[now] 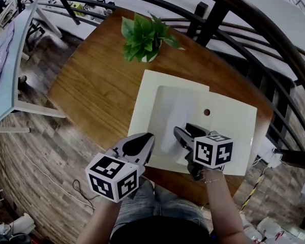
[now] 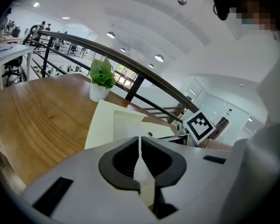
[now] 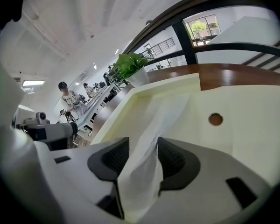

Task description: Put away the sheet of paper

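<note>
Sheet point(image 1: 174, 117) (near end under right tongs point(image 1: 187, 132))

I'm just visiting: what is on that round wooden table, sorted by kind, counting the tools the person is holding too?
Potted plant: 1
Cream folder: 1
White sheet of paper: 1
Handheld tools: 2 (left tool, right tool)
Total: 5
</note>
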### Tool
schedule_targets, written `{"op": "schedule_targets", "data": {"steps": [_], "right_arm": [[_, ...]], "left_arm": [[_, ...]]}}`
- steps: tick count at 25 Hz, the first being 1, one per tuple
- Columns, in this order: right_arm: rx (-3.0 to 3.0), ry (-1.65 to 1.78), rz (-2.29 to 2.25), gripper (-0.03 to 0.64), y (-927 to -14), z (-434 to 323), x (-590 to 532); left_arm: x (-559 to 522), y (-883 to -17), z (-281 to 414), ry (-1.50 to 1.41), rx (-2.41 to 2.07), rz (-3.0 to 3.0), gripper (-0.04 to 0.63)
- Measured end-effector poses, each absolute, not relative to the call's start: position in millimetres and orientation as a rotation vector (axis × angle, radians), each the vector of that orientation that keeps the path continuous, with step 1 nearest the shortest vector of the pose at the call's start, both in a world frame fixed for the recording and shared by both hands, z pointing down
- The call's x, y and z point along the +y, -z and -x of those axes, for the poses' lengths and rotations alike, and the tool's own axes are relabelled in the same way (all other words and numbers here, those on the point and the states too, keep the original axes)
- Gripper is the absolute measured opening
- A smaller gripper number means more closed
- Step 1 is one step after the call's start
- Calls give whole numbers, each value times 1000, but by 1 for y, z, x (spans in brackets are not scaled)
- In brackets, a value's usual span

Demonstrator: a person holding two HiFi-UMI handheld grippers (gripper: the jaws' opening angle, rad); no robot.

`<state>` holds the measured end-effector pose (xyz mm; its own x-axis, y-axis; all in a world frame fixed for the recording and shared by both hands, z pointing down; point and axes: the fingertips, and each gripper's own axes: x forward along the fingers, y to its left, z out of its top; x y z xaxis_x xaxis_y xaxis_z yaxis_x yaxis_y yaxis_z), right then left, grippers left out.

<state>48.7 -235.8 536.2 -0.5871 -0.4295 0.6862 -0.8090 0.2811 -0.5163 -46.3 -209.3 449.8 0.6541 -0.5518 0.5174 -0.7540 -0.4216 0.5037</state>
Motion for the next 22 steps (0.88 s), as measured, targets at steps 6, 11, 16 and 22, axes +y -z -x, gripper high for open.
{"op": "schedule_targets", "data": {"steps": [6,11,16,22], "right_arm": [[-2113,-1209,-1125,211,-538,-55,-232],[-2122,-1197,-1149,213,-532,-62,-229],[-2169,-1178,-1183,213,-511,-66,-226],[-2252,-1159,-1266,168,-474,-70,-219]], "left_arm": [[-206,-448,46,-356,-1005,-2141,29],[-202,-445,45,-365,-999,-2159,29],[-198,-440,41,-385,-979,-2200,29],[-191,-424,32,-400,-929,-2288,29]]}}
